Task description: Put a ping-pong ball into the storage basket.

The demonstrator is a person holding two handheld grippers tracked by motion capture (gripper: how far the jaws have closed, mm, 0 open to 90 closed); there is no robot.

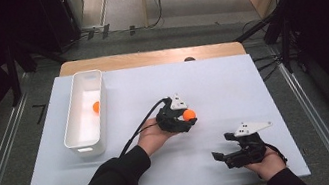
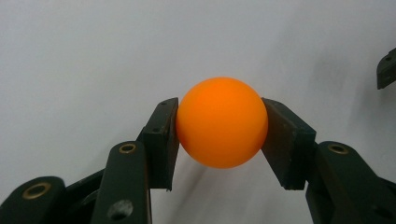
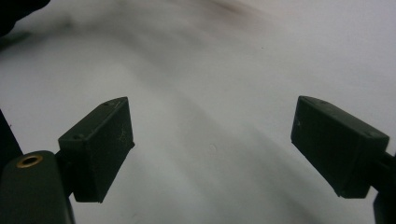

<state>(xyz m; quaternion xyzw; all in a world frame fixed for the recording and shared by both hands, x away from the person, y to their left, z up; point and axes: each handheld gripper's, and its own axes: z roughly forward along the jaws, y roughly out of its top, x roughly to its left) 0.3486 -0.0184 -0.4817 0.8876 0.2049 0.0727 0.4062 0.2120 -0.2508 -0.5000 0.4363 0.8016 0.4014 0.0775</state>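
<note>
The ball (image 2: 222, 122) is showing a plain, even orange — no marking on it. The black jaws of the left gripper (image 1: 184, 118) are carrying brass-coloured rivets. The right gripper (image 1: 224, 156) is also showing black, with a pale grey plate on top. A white bin (image 1: 74, 133) is holding a second orange spot (image 1: 96, 107), probably another ball. The table (image 1: 221, 83) is looking white to pale grey, with a wooden brown far edge. The sleeves are showing black.

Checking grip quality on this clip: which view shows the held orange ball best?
The left gripper view: the orange ball sits large and sharp between the left gripper pads, both touching it. The high view shows it as a small dot at the jaw tips above the white table.
</note>
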